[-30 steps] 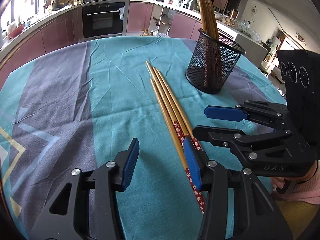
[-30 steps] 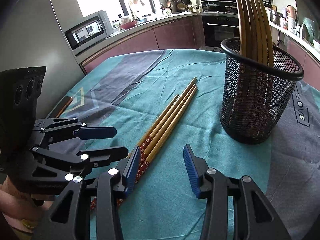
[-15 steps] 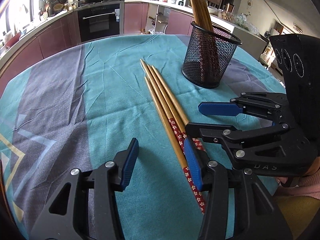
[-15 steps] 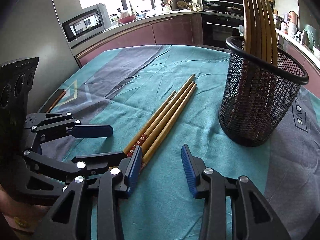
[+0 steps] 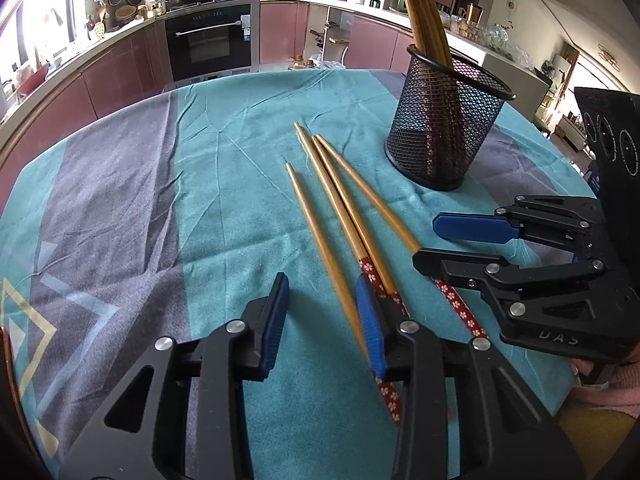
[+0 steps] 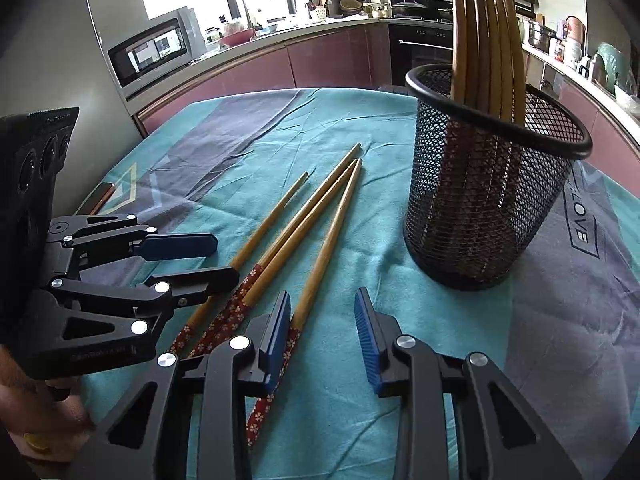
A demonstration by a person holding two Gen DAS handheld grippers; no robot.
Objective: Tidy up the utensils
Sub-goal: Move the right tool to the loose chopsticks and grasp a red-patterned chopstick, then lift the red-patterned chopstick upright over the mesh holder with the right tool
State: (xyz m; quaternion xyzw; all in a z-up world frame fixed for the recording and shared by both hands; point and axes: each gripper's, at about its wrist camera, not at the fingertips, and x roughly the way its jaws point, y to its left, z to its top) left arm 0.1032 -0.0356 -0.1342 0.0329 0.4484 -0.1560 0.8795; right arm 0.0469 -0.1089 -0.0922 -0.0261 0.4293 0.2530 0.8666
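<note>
Several wooden chopsticks [image 5: 344, 204] with red flowered handles lie on the teal tablecloth; they also show in the right wrist view [image 6: 296, 224]. A black mesh holder [image 5: 444, 132] with several chopsticks standing in it is beyond them, also in the right wrist view [image 6: 488, 184]. My left gripper [image 5: 322, 314] is open, low over the handle ends, with the leftmost chopstick between its fingers. My right gripper [image 6: 322, 332] is open beside the rightmost chopstick's handle; it also shows in the left wrist view [image 5: 444, 244].
The round table [image 5: 120, 184] has a teal and grey cloth. A phone-like object [image 6: 100, 196] lies at its left edge in the right wrist view. Kitchen cabinets and an oven [image 5: 208, 40] stand behind.
The chopsticks have spread apart from a tight bundle; the leftmost now lies between my left fingers. Both grippers have shifted forward a little and stay open.
</note>
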